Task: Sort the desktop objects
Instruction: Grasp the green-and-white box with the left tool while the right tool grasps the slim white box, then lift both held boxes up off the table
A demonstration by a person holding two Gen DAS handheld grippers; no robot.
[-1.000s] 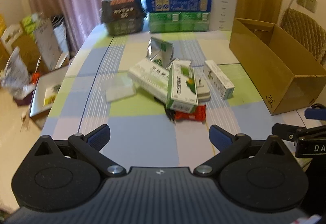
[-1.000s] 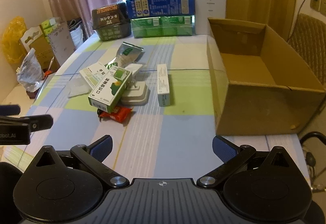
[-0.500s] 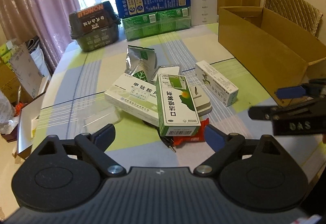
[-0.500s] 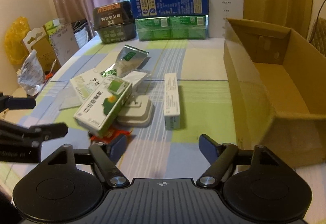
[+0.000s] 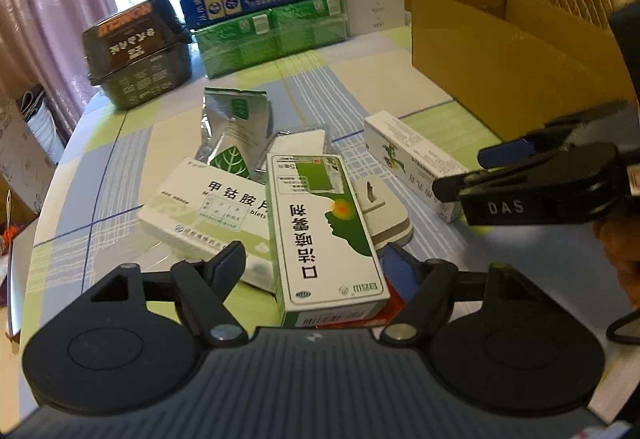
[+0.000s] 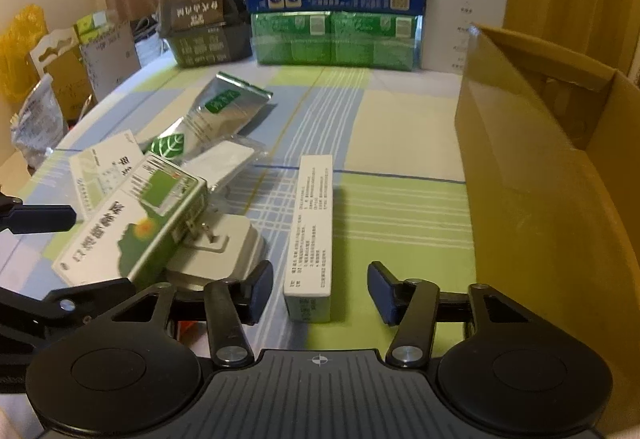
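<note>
The table (image 6: 404,127) has a checked cloth in green, blue and cream. On its right side stands an open cardboard box (image 6: 536,143). At the far edge there is a stack of large cartons (image 6: 332,19).

In the middle lies a small pile. A green and white medicine box (image 5: 324,227) lies on top, leaning on a flat white box (image 5: 208,207) and a white charger (image 5: 380,207). A silver pouch (image 5: 230,131) is behind them. A long white box (image 6: 314,223) lies alone, between the pile and the cardboard box.

The left gripper (image 5: 316,263) is wide open, with its fingers on both sides of the near end of the green and white medicine box, holding nothing. The right gripper (image 6: 320,289) is also wide open, around the near end of the long white box, not touching it.
</note>
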